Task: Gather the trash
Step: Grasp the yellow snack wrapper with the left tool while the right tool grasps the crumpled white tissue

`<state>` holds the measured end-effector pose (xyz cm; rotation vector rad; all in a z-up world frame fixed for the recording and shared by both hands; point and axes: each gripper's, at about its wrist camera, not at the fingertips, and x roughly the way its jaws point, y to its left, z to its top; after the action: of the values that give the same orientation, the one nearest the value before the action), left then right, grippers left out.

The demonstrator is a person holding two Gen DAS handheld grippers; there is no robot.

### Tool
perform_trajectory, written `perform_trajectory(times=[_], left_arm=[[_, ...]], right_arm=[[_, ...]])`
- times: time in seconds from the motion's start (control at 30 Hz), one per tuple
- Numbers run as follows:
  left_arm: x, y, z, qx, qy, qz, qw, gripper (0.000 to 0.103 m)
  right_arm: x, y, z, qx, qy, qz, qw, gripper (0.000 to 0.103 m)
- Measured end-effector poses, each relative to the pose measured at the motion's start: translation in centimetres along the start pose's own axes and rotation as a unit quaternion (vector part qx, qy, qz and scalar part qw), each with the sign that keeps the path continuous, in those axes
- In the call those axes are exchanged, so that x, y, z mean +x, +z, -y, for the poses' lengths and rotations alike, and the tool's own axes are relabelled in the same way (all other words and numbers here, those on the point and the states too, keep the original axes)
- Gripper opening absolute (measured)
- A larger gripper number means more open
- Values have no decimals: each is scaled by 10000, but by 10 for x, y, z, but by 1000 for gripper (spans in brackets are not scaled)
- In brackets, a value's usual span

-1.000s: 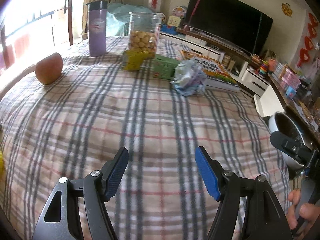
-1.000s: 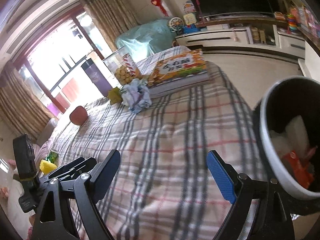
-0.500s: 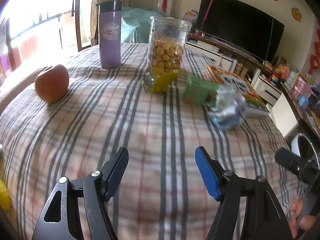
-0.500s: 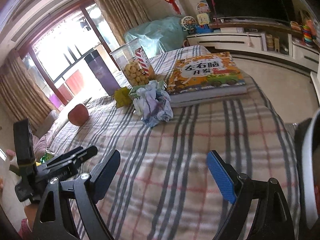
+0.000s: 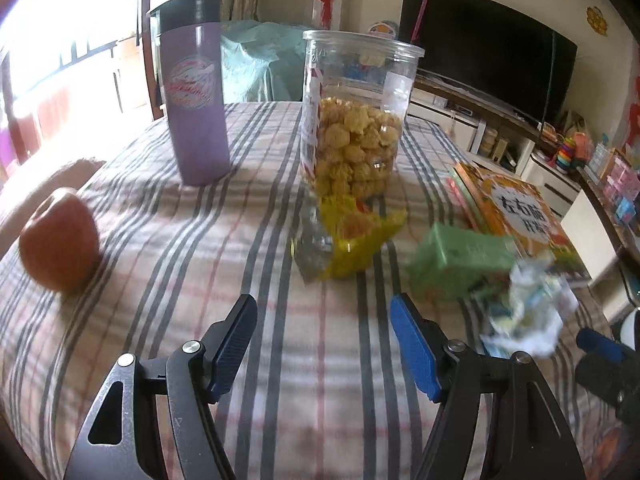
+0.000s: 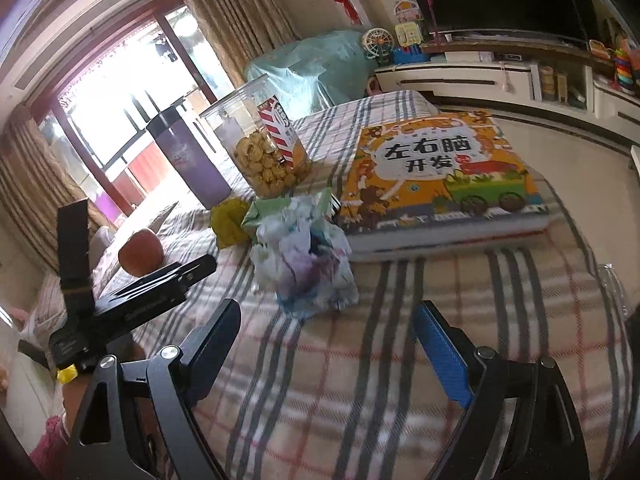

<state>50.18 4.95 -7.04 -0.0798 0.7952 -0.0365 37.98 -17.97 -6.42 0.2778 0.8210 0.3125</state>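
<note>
Both your grippers gape, empty.
Left gripper (image 5: 324,334): wrapper (image 5: 346,236) at 12. Right gripper (image 6: 326,340): paper wad (image 6: 306,256) at 12.

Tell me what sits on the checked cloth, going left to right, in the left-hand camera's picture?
Round reddish apple → tall purple tumbler with a dark lid → clear plastic jar of yellow snacks → small green carton → crumpled white and blue paper wad, with an orange picture book behind the last two.

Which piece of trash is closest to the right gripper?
The crumpled white paper ball, right ahead of the right gripper. The yellow wrapper and green carton lie farther back, by the jar.
</note>
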Motion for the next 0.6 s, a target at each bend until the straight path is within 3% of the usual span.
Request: perform_trajectory(times=[0.23,0.27,0.33,0.37,0.4,0.43,0.47,0.6], left_arm=[[27,15,9,224,-36,78,9997,66],[29,15,11,255,-52,73,9996,63],[35,15,14,341,-131,-5,9993,45],[38,15,15,379,-160,-66,9991,29],[39,15,16,391,-179,-107,9990,18],[40,15,16,395,-187,-133,9990,13],[39,15,16,395,-182,-123,9990,7],[27,12,19,408,-246,12,9989,0]], right_arm=[[13,3,4,87,-47,-59,9999,89],[14,2,4,85,-52,-63,9999,89],[15,1,4,46,-80,-47,9999,83],[15,0,4,17,-105,-45,9999,73],[16,-1,4,-5,-149,-65,9999,55],[17,-1,4,-8,-165,-89,9998,43],[18,-1,5,6,-169,-124,9998,22],[13,-4,7,50,-90,-83,9999,15]])
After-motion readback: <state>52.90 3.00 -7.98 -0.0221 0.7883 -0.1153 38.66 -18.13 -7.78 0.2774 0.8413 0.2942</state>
